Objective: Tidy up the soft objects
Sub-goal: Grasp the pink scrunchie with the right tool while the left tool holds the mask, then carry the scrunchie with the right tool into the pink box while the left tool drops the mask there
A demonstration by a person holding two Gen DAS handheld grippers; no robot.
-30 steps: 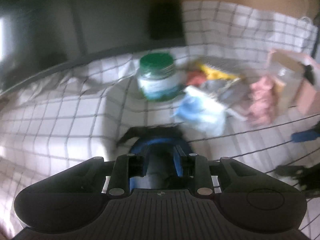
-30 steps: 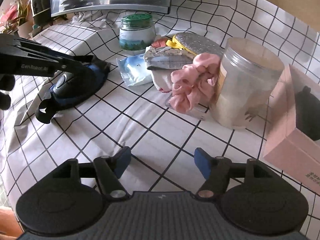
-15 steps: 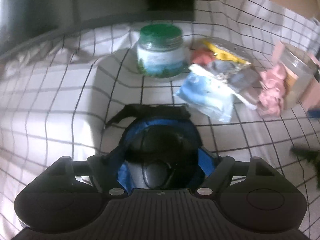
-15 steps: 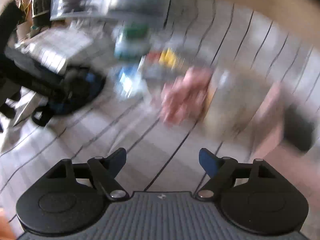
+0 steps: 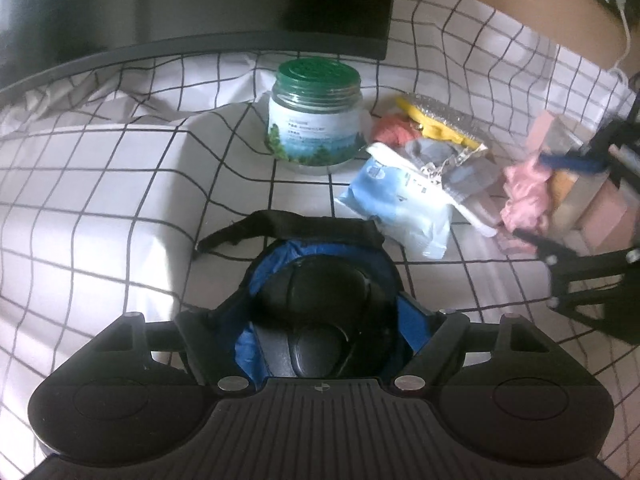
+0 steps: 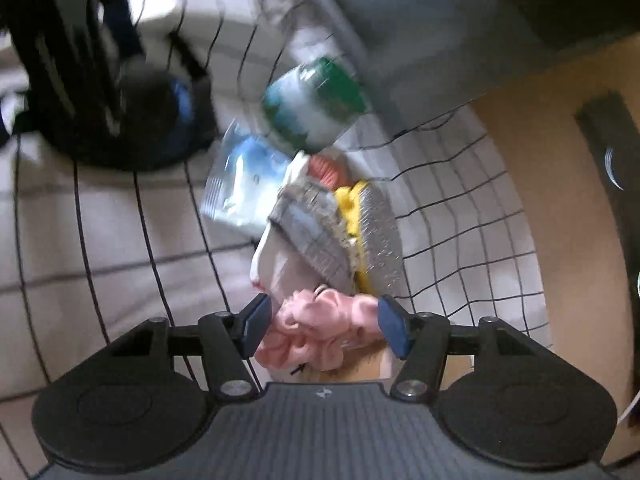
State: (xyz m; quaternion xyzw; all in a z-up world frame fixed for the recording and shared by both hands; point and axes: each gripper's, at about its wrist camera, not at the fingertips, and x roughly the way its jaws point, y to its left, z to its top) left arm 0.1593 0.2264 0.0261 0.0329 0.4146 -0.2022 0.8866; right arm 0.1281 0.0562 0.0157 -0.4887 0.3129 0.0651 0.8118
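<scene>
A black and blue padded eye mask [image 5: 320,308] lies on the checked cloth between the fingers of my left gripper [image 5: 316,320], which is open around it. It shows blurred in the right wrist view [image 6: 160,120]. A pink scrunchie [image 6: 320,328] lies between the blue pads of my right gripper [image 6: 324,328], which is open around it. The scrunchie [image 5: 524,196] and the right gripper [image 5: 560,204] also show at the right of the left wrist view.
A green-lidded jar [image 5: 316,116] stands behind the mask. A blue wipes pack [image 5: 396,204], a grey pouch [image 5: 452,164], a yellow and silver item [image 5: 444,124] and an orange cloth [image 5: 392,130] lie in a heap. A clear jar and pink box [image 5: 596,200] stand at the right.
My left gripper has opened, with the mask lying between its fingers. My right gripper has swung in fast and tilted, so its open pads now flank the pink scrunchie.
</scene>
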